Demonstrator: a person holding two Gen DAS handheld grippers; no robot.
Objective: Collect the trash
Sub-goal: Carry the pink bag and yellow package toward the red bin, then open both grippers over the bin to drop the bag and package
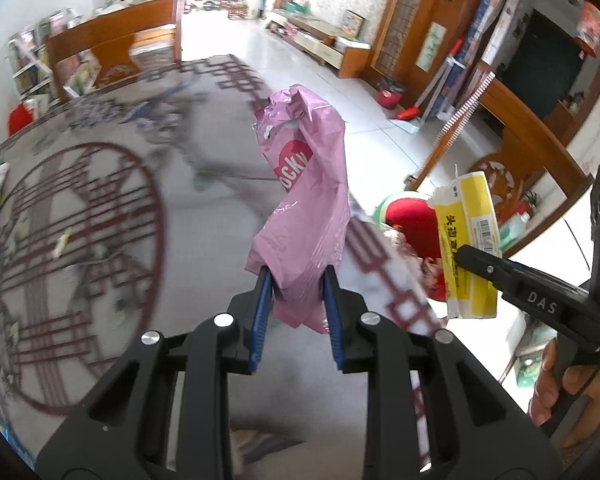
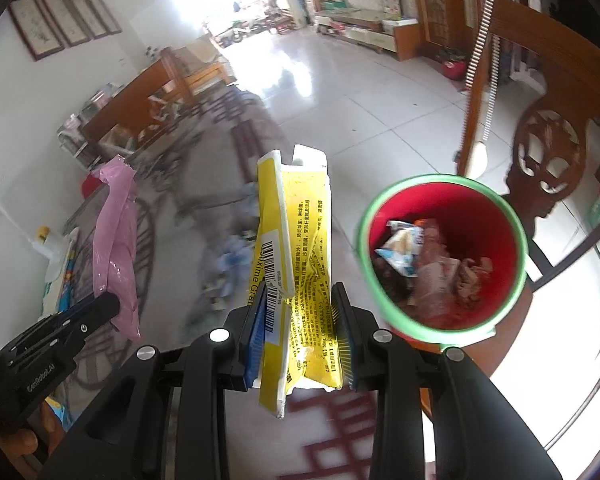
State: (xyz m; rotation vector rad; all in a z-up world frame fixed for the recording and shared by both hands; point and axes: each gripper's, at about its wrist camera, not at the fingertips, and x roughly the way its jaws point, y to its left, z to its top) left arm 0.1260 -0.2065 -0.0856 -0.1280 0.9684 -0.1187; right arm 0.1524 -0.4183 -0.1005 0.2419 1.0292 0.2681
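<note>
Right of center in the right view, the bin (image 2: 440, 256) sits below both loads: right gripper (image 2: 300, 320) clamps the yellow box (image 2: 296, 264), left gripper (image 1: 296, 292) pinches the pink wrapper (image 1: 304, 184), probably both lifted for dropping in.

Red bin (image 2: 444, 256) mouth gapes unobstructed; wooden chair (image 2: 548, 152) crowds behind.

On the pink wrapper (image 1: 300, 184) I read "OCKY" in white on a red patch. The right hand-held gripper (image 1: 466, 254) carries "DAS" on its arm. The left hand-held gripper (image 2: 108, 304) reads "GenRobot.AI". The yellow box (image 2: 296, 280) shows "ixime Gra" beside a barcode; its Chinese print is too small for me.
</note>
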